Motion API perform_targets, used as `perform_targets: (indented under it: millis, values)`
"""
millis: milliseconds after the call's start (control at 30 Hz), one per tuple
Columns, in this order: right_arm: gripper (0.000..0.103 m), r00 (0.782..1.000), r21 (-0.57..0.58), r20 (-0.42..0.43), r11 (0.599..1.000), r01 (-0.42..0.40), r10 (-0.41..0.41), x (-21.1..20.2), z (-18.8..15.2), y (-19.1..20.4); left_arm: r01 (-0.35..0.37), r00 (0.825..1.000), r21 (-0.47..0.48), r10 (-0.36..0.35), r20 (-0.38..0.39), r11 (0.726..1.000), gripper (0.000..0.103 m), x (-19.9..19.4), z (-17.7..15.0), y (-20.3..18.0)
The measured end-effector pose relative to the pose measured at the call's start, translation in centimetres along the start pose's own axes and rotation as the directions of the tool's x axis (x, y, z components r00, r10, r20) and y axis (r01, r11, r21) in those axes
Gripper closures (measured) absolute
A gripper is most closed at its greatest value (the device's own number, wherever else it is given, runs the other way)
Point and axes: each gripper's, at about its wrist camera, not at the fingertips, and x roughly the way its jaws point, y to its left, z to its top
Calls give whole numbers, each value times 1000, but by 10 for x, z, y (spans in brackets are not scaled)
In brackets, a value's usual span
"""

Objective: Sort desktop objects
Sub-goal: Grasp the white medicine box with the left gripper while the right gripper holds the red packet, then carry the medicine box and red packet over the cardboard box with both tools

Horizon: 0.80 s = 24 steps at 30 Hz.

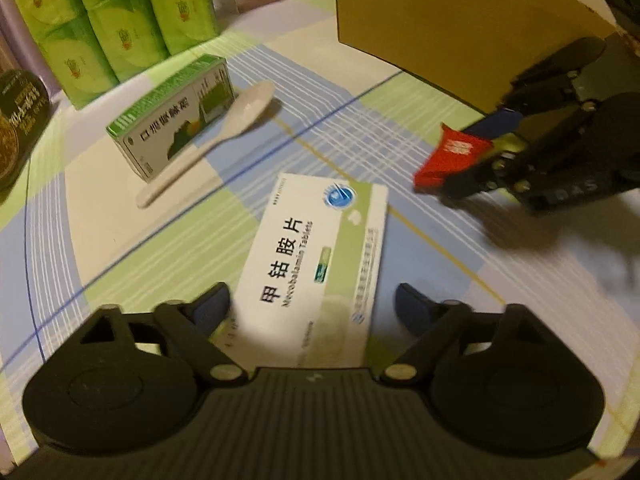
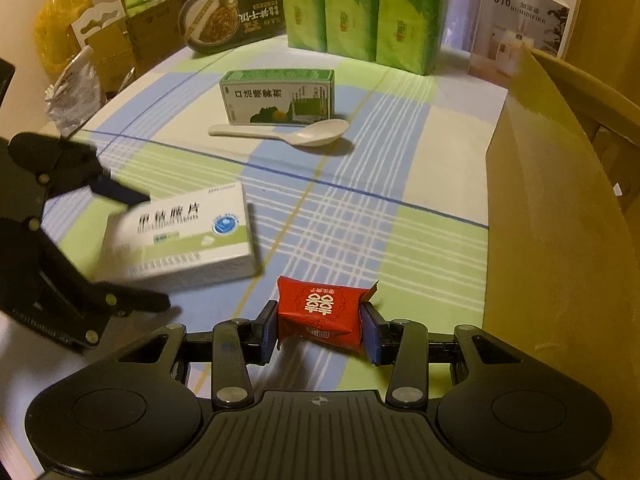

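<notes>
My right gripper [image 2: 320,330] is shut on a red candy packet [image 2: 320,312], held just above the checked tablecloth; it also shows in the left wrist view [image 1: 452,156]. My left gripper [image 1: 312,308] is open, its blue-padded fingers either side of a white medicine box [image 1: 316,256] without touching it; that box also shows in the right wrist view [image 2: 180,236]. A green medicine box [image 1: 172,120] and a white plastic spoon [image 1: 216,132] lie further back on the cloth.
A brown cardboard box [image 2: 560,220] stands at the right. Green tissue packs [image 2: 360,12], a noodle bowl [image 2: 232,16] and a humidifier booklet [image 2: 520,20] stand at the back. Bags and cartons [image 2: 80,60] sit beyond the table's left edge.
</notes>
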Motion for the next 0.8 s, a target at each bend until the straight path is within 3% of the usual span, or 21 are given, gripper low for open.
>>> perform_targets:
  millis: [200, 500, 800]
  values:
    - [63, 1000, -2, 1, 1000, -2, 2, -1, -1, 4, -1, 1000, -48, 2, 10, 999, 31, -4, 7, -1]
    - [63, 1000, 17, 10, 1000, 19, -19, 3, -2, -2, -21, 1000, -33, 20, -10, 999, 36, 14, 18, -6]
    - [64, 989, 42, 139, 998, 51, -56, -23, 14, 1, -78, 995, -117, 84, 47, 990, 36, -19, 38, -3]
